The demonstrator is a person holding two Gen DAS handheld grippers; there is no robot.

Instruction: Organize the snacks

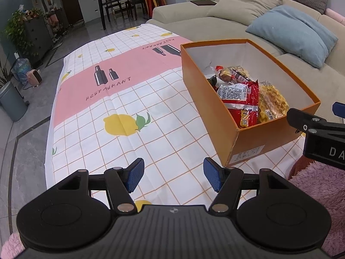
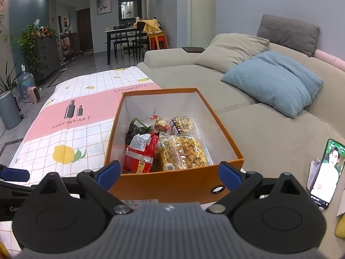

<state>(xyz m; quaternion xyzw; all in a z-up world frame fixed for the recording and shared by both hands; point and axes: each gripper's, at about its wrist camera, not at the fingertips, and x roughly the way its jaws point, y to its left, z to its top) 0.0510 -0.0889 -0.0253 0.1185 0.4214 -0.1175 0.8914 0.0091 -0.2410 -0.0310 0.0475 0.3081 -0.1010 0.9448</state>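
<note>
Now we hover both grippers, left [image 1: 173, 176] and right [image 2: 169, 172], wide apart, empty; snacks [image 2: 163, 149] sit boxed in the orange box [image 2: 172, 185], so next we probably just withdraw.

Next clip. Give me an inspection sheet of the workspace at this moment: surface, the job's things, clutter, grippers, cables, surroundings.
Surface: table under a checked tablecloth with lemon prints and a pink band; no loose snacks on the part in view.
Job's things: open orange box at the table's sofa side, holding a red packet, a clear bag of yellow snacks and smaller packets behind them.
Clutter: lit phone propped right of the box.
Grippers: left gripper open and empty over the cloth; right gripper open and empty before the box's near wall.
Cables: nothing seen on the table.
Surroundings: beige sofa with a blue cushion; dining table beyond.
</note>
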